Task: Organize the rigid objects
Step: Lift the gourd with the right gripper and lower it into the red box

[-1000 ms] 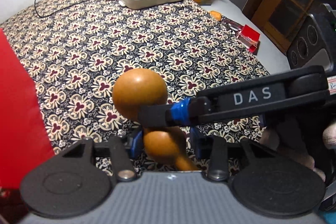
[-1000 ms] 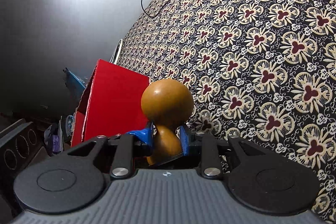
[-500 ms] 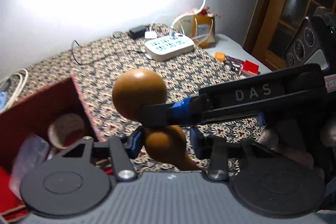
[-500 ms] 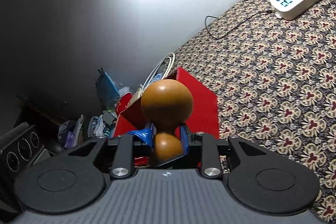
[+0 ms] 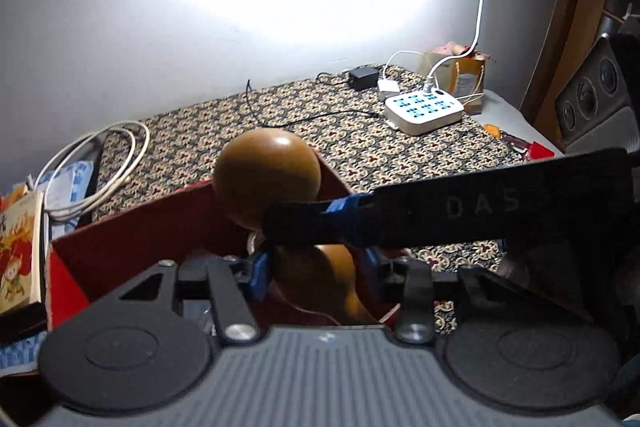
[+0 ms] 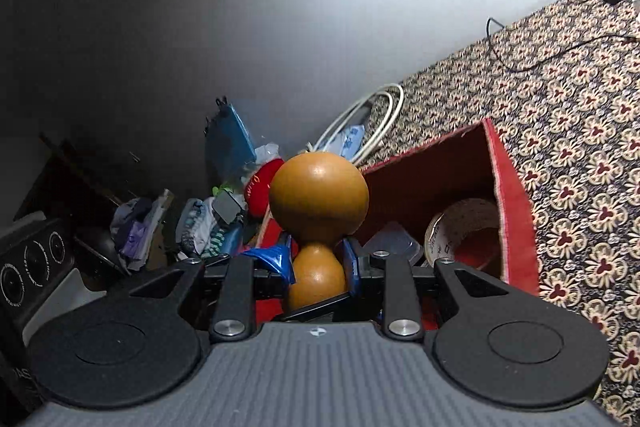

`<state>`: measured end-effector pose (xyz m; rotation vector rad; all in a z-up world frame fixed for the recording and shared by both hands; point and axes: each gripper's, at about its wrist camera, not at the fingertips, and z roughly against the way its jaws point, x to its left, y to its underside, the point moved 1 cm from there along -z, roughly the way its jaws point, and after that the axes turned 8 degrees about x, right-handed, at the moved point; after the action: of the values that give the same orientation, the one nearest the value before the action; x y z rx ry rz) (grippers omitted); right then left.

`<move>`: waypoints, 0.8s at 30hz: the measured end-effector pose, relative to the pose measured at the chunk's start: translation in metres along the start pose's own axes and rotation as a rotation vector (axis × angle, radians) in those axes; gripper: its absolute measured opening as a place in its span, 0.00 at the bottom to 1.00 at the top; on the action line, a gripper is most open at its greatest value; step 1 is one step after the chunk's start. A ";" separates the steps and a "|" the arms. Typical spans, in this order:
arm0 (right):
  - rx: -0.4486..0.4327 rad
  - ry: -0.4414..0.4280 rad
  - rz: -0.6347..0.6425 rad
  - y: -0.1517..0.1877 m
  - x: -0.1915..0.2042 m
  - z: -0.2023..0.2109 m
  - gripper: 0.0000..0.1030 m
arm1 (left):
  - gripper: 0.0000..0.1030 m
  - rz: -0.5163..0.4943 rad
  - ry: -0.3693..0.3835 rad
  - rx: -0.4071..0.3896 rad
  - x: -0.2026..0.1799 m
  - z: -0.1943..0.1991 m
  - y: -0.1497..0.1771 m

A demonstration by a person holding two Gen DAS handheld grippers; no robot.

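Observation:
A brown gourd [image 5: 266, 179] hangs over the open red box [image 5: 132, 239], held by both grippers. My left gripper [image 5: 316, 269] is shut on its smaller bulb. My right gripper [image 6: 318, 259] is shut on the narrow waist, and its black finger [image 5: 440, 215] crosses in front of the gourd in the left wrist view. In the right wrist view the gourd's big bulb [image 6: 318, 197] stands above the blue pads, at the left end of the red box [image 6: 512, 195]. Inside the box lie a woven ring [image 6: 468, 231] and a clear plastic container [image 6: 392, 243].
A patterned cloth [image 5: 328, 143] covers the table behind the box, with a white power strip [image 5: 424, 107] and cables at the back. A coiled white cable [image 5: 100, 163] and a book [image 5: 16, 259] lie left of the box. Mixed clutter [image 6: 200, 219] is piled beyond it.
Both grippers carried the gourd up and leftward, from over the patterned cloth to above the red box. The box's inside has come into view. Both grips look the same.

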<state>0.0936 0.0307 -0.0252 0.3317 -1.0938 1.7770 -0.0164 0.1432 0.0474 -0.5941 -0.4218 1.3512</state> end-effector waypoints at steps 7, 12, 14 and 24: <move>0.030 0.065 -0.013 0.007 -0.001 -0.026 0.10 | 0.39 0.035 -0.013 0.068 0.029 -0.024 0.008; 0.040 0.111 -0.040 0.010 -0.007 -0.037 0.10 | 0.39 0.049 0.006 0.112 0.044 -0.042 0.010; 0.036 0.132 -0.048 0.011 -0.008 -0.041 0.09 | 0.38 0.047 0.008 0.125 0.046 -0.047 0.012; 0.041 0.226 -0.014 0.020 -0.008 -0.053 0.11 | 0.39 0.038 -0.029 0.169 0.055 -0.063 0.016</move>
<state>0.0937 0.0659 -0.0701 0.1579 -0.8934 1.7781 0.0186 0.1899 -0.0147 -0.4452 -0.3177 1.4174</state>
